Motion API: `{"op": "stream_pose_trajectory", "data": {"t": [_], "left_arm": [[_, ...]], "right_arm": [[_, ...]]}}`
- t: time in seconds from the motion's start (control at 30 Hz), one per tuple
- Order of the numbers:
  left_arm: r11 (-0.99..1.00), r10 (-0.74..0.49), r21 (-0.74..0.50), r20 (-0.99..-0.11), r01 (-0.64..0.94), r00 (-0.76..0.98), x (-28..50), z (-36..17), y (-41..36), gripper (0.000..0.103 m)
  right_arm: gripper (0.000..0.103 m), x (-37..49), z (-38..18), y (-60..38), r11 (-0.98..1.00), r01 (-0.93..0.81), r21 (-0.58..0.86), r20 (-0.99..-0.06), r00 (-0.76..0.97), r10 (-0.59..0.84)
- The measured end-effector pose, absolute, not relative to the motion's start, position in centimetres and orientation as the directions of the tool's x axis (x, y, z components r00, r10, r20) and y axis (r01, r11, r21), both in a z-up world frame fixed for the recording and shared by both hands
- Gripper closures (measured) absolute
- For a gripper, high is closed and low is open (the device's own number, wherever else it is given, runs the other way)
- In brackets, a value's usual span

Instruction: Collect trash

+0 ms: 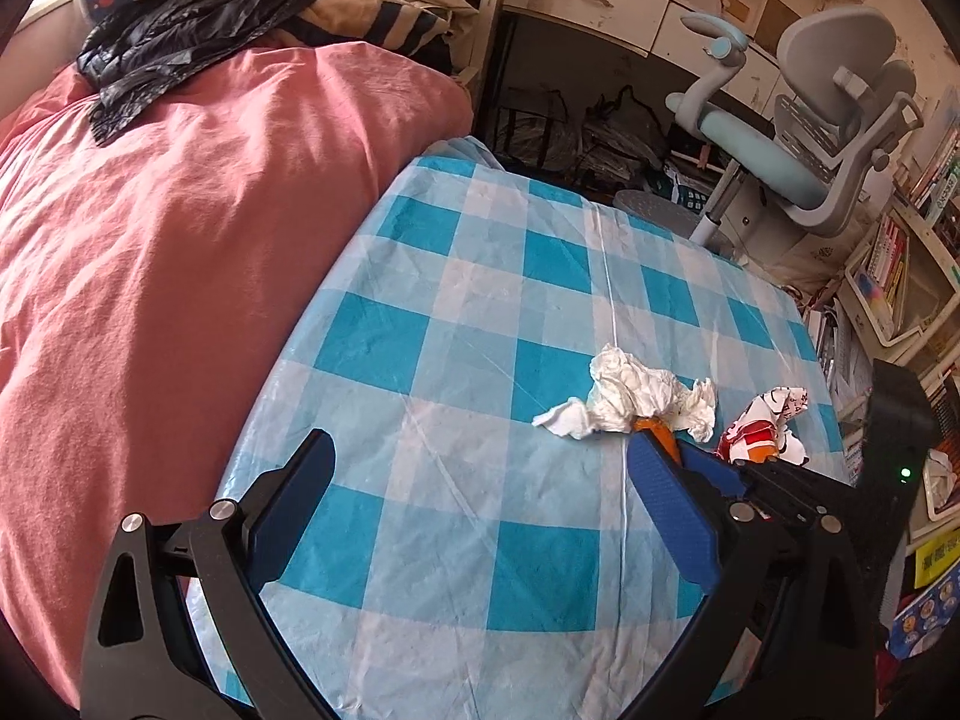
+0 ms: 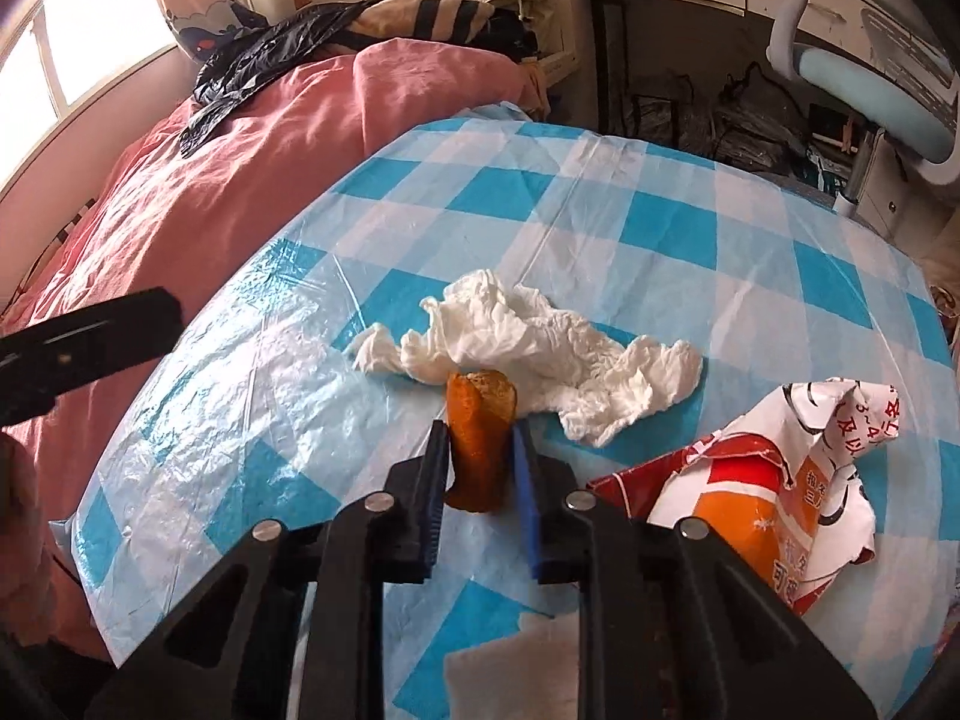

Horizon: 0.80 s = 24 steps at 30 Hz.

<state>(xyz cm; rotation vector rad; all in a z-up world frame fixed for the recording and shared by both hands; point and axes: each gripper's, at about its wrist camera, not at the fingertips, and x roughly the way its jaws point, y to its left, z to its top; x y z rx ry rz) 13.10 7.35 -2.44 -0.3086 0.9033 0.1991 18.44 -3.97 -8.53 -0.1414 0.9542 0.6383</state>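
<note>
The right gripper (image 2: 480, 450) is closed around a stubby orange food scrap (image 2: 480, 420), a cylinder with a rough, crumbly pale end, pinched between one black and one blue pad just above the worktop (image 2: 630, 240). The gripper points forward and slightly downward over the near half of the worktop. The left gripper (image 1: 480, 480) hovers to its left with its jaws spread wide and nothing between them; the blue ribbed pads face each other across bare cloth.

The worktop carries a thin, glossy plastic cover in blue and white checks, creased along fold lines. Just beyond the scrap lies a crumpled white tissue (image 2: 528, 342), soft and wrinkled, its near edge touching or just beside the scrap's tip. To the right lies a crushed wrapper (image 2: 780, 462), stiff paper printed red, orange and white.

Further off, a pink bed cover (image 1: 180, 240) borders the worktop's left edge, with a shiny black plastic bag (image 1: 180, 36) lying flat on it. A grey and pale-blue chair (image 1: 840, 138) stands beyond the far right corner.
</note>
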Motion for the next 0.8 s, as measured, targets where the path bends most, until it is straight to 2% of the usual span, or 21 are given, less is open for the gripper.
{"op": "stream_pose_trajectory", "data": {"t": [0.3, 0.47, 0.53, 0.57, 0.63, 0.67, 0.7, 0.8], "left_arm": [[0.977, 0.035, -0.092, -0.822, -0.192, 0.569, 17.6, -5.4, 3.8, 0.008], [0.99, 0.077, -0.002, -0.826, -0.139, 0.558, 19.7, -7.0, 1.7, 0.01], [0.992, 0.068, -0.002, -0.839, -0.127, 0.54, 20.3, -7.8, 1.5, 0.032], [0.992, 0.06, -0.007, -0.846, -0.124, 0.53, 20.5, -8.2, 1.5, 0.035], [0.994, 0.07, 0.01, -0.829, -0.11, 0.555, 20.3, -8.1, 1.3, 0.058], [0.995, 0.053, -0.004, -0.829, -0.101, 0.557, 20.3, -8.0, 1.5, 0.066], [0.995, 0.025, -0.035, -0.83, -0.097, 0.557, 20.2, -7.8, 1.8, 0.082], [0.99, -0.017, -0.094, -0.824, -0.107, 0.567, 19.4, -7.5, 2.8, 0.098]], "right_arm": [[0.082, 12.2, -7.6, -4.0, 0.709, -0.696, 0.114, -0.857, 0.292, 0.425], [0.082, 10.6, -8.4, -3.2, 0.665, -0.736, 0.126, -0.872, 0.237, 0.428], [0.082, 11.1, -8.5, -3.4, 0.663, -0.733, 0.151, -0.869, 0.222, 0.443], [0.082, 11.3, -8.5, -3.6, 0.667, -0.728, 0.161, -0.868, 0.217, 0.447], [0.082, 11.8, -8.5, -3.9, 0.671, -0.723, 0.166, -0.868, 0.216, 0.448], [0.082, 11.9, -8.6, -4.0, 0.671, -0.722, 0.169, -0.867, 0.214, 0.449], [0.082, 12.0, -8.6, -4.1, 0.671, -0.722, 0.169, -0.867, 0.215, 0.449], [0.082, 12.1, -8.5, -4.2, 0.677, -0.717, 0.165, -0.866, 0.223, 0.447]]}}
